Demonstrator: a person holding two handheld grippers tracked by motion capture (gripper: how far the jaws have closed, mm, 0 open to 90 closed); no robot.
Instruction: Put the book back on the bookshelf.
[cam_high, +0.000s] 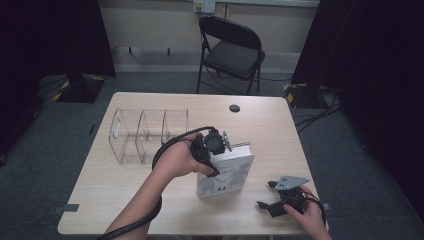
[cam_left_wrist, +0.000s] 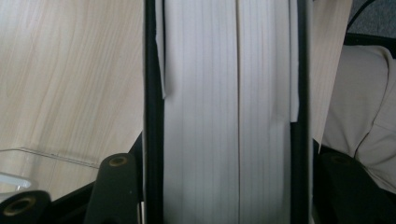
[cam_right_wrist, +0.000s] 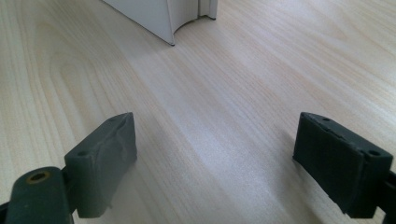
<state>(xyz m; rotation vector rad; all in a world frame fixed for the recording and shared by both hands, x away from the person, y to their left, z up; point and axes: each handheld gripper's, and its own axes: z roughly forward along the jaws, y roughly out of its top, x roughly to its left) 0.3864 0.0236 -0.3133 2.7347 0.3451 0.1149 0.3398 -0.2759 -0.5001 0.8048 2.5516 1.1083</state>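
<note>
- The left gripper (cam_high: 223, 144) was held at the top edge of the book (cam_high: 226, 172), with its jaws clamped on that edge.
- In the left gripper view, the book's page edges (cam_left_wrist: 224, 112) were seen pressed between the two black jaws, touching both.
- A clear plastic organizer (cam_high: 145, 131) was seen just to the left of that gripper, on the table (cam_high: 270, 125).
- The right gripper (cam_high: 265, 195) was held low over the table, with its jaws spread wide and nothing between them.
- A corner of the book (cam_right_wrist: 168, 21) was seen ahead of the right gripper, well apart from its pads (cam_right_wrist: 105, 161).
</note>
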